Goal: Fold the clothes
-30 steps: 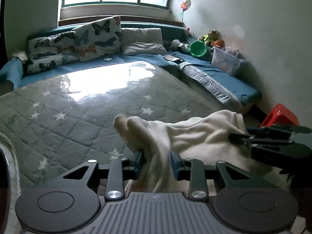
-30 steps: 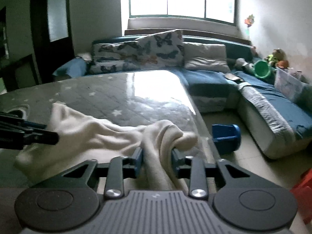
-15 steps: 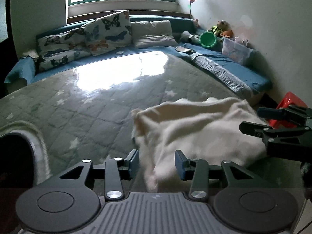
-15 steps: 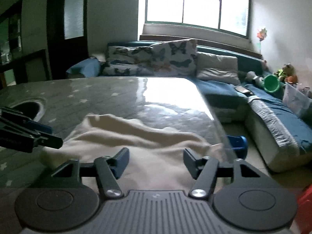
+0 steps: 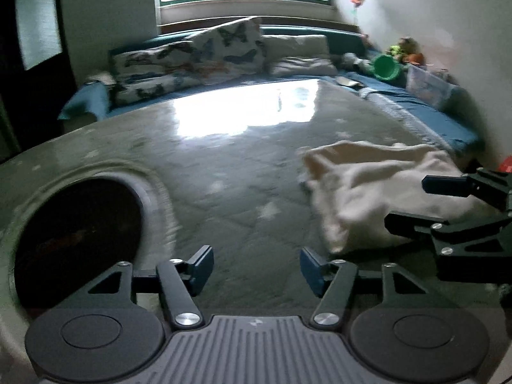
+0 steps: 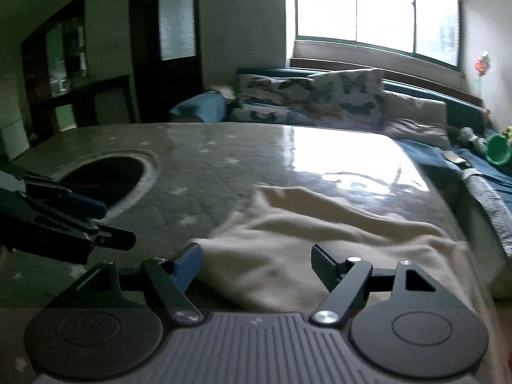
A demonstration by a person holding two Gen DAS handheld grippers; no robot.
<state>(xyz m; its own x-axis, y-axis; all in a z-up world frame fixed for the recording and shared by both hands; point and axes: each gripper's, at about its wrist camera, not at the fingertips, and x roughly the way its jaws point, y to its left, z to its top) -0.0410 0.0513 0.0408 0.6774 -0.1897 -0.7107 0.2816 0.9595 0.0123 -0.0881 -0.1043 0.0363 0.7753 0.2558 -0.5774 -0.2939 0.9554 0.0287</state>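
Note:
A cream fleece garment [image 6: 307,249] lies loosely folded on the grey star-patterned table; in the left wrist view the garment [image 5: 361,188] is at the right. My left gripper [image 5: 256,267] is open and empty, over bare table to the left of the garment. My right gripper [image 6: 256,264] is open and empty, just above the garment's near edge. Each gripper shows in the other's view, the right gripper [image 5: 448,201] by the garment and the left gripper [image 6: 80,220] at the left edge.
A round dark hole [image 5: 73,240] opens in the table at the left. Beyond the table stands a blue sofa [image 6: 416,112] with butterfly pillows [image 5: 192,60]. A green bucket [image 5: 385,67] and a clear box [image 5: 428,86] sit on the sofa at right.
Both grippers let go of the garment, which dropped flat onto the table. Both jaws opened wider and pulled back; the left gripper swung left, away from the garment.

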